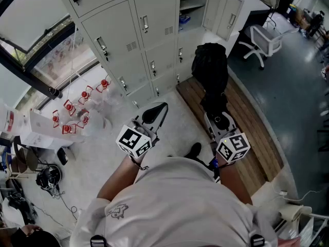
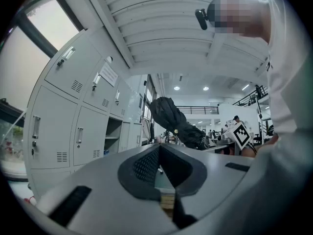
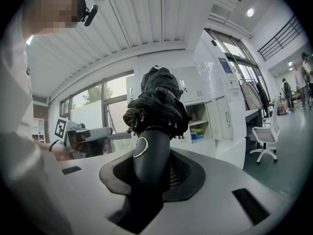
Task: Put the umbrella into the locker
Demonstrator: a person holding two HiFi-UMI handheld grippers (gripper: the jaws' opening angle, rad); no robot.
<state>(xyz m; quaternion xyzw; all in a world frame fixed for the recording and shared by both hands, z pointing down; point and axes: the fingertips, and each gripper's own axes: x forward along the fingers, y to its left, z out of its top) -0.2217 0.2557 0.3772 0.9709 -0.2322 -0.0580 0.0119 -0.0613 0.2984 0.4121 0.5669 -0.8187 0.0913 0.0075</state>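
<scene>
A folded black umbrella [image 1: 211, 68] points at the grey lockers, and my right gripper [image 1: 220, 118] is shut on its black handle [image 3: 146, 160]. The right gripper view has the bunched canopy [image 3: 159, 99] rising in front of the jaws of my right gripper [image 3: 151, 168]. One locker [image 1: 191, 6] stands with its door open, shelves showing, beyond the umbrella's tip. My left gripper [image 1: 157, 110] hovers to the umbrella's left, jaws together with nothing between them. In the left gripper view the umbrella [image 2: 173, 119] shows beyond my left gripper [image 2: 159, 153], and the open locker [image 2: 111, 136] is at left.
A wooden bench [image 1: 252, 133] runs under the umbrella along the right. A white office chair [image 1: 264, 40] stands at the upper right. Several red objects [image 1: 77, 107] lie on the floor by the window at left. The other locker doors [image 1: 115, 40] are closed.
</scene>
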